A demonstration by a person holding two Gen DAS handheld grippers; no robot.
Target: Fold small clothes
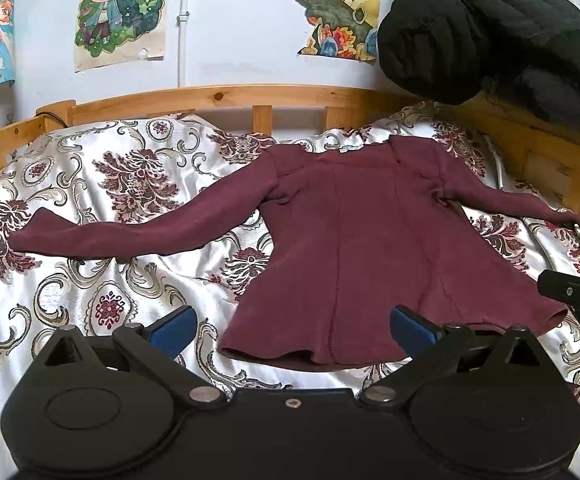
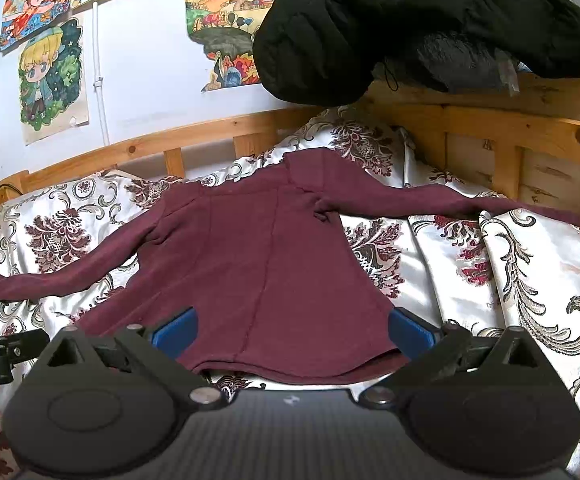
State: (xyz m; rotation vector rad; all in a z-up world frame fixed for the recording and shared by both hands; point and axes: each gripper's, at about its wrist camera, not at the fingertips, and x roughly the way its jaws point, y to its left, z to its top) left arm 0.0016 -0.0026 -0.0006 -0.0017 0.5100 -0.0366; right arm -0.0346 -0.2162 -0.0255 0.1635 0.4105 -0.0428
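A small maroon long-sleeved top (image 1: 354, 232) lies flat on the floral bedspread (image 1: 102, 184), sleeves spread to both sides, hem toward me. It also shows in the right wrist view (image 2: 258, 248). My left gripper (image 1: 292, 330) is open and empty, its blue fingers (image 1: 172, 330) straddling the hem's left part, just above it. My right gripper (image 2: 292, 330) is open and empty over the hem's right part. The right gripper's edge shows at the right of the left wrist view (image 1: 574, 294).
A wooden bed rail (image 1: 218, 98) runs behind the top. A black padded jacket (image 1: 490, 28) hangs over the wooden headboard (image 2: 510, 136) at the right. Cartoon posters (image 1: 120, 12) hang on the white wall. The bedspread is rumpled at the right (image 2: 510, 272).
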